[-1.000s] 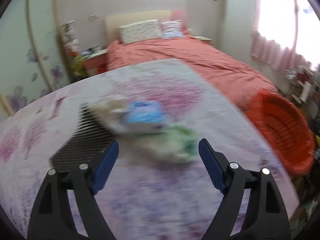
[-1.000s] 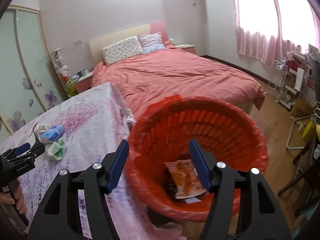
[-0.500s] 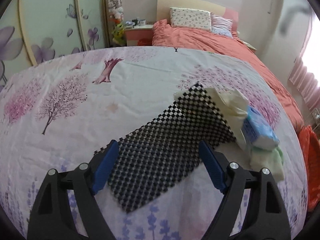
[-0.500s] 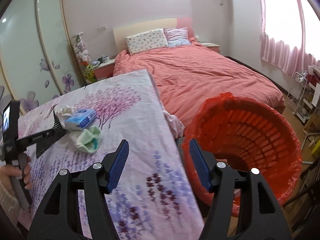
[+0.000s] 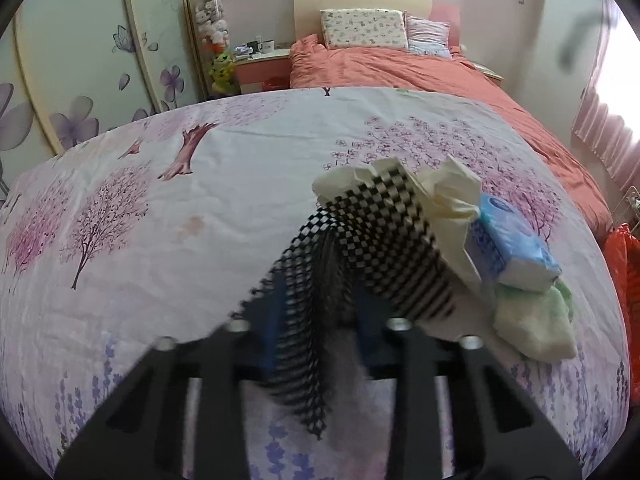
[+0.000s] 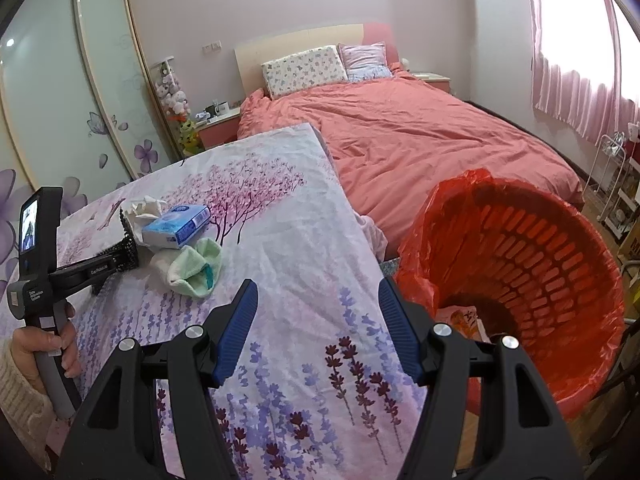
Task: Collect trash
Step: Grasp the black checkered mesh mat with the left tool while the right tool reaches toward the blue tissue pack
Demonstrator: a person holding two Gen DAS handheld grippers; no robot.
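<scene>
Left gripper pinched shut on near end of checkered mesh sheet, which runs away toward the tissue pile; right gripper wide open, empty, nearer red bin.

A home bedroom: a bed with a coral duvet and two pillows at the far wall, sliding wardrobe doors with flower decals on the left, pink curtains on the right, soft toys by a nightstand.
</scene>
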